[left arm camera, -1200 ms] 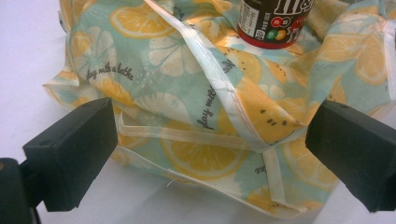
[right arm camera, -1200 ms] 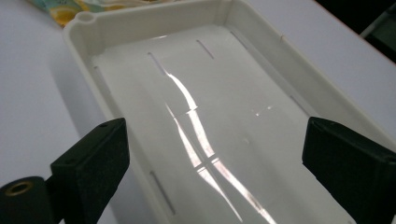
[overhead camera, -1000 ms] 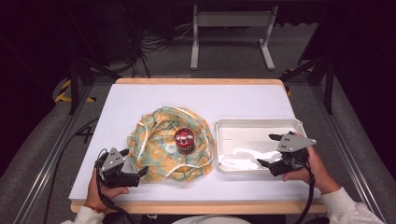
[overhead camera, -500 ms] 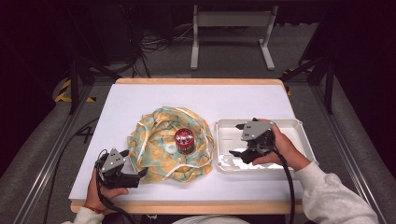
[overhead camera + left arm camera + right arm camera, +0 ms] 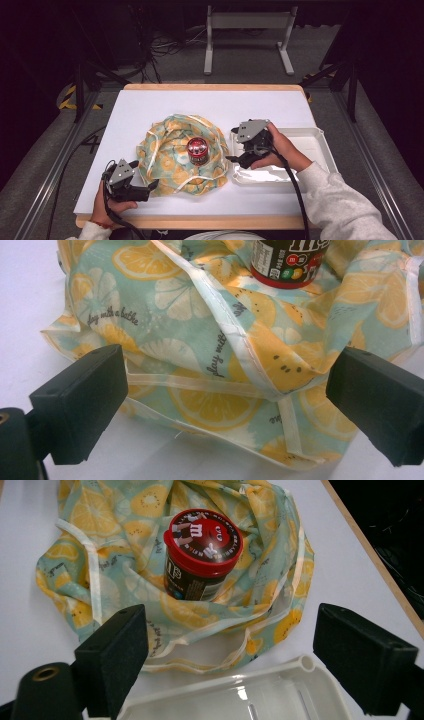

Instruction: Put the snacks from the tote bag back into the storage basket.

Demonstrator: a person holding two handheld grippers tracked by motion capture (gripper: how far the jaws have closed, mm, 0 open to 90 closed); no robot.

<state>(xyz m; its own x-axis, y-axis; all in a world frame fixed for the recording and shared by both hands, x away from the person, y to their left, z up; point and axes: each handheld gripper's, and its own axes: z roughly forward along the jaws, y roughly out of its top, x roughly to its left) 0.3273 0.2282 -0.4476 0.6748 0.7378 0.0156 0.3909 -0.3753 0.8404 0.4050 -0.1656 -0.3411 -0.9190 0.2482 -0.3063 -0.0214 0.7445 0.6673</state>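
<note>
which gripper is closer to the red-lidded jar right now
Right. The right gripper hangs at the tray's left edge beside the jar; the left gripper sits farther off at the cloth's near-left edge.

White desk (image 5: 165,107) with a wooden edge, dark floor around it, tangled cables (image 5: 167,47) at 11 o'clock, white metal frame (image 5: 247,22) at 12 o'clock beyond the desk

Black claws (image 5: 239,152), blocky pads (image 5: 80,400), grey top plates, trailing cables; light-grey sleeve (image 5: 340,210).
</note>
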